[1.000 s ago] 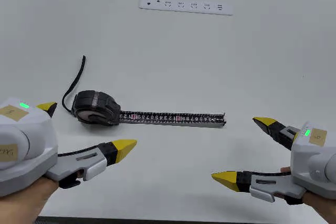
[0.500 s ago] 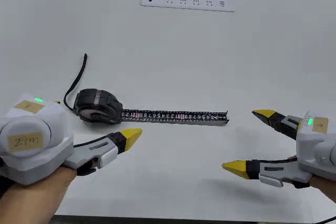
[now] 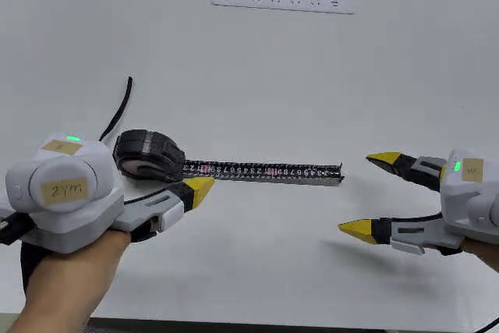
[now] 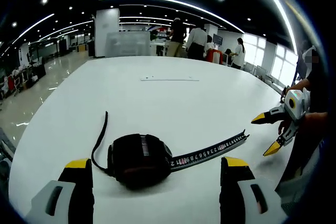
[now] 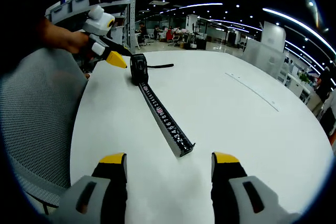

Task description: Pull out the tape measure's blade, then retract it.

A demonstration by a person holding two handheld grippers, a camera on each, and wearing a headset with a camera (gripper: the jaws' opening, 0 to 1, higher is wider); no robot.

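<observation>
The tape measure (image 3: 148, 156) lies on the table (image 3: 273, 76), blade (image 3: 265, 171) stretched flat toward the open right hand-held gripper (image 3: 357, 193); the left hand-held gripper (image 4: 156, 163), also open, faces its other end.

left gripper (image 4: 156, 163) and right gripper (image 3: 368, 194): white housings, grey jaws, black-and-yellow tips, green LEDs, tan tape labels.

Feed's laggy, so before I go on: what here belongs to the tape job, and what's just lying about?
Job:
- tape case
- blade, pulled out and lying flat
- left gripper, open, close to the case
- right gripper, open, near the blade's tip

Lying about:
- power strip, far side, apart from the tape
</observation>
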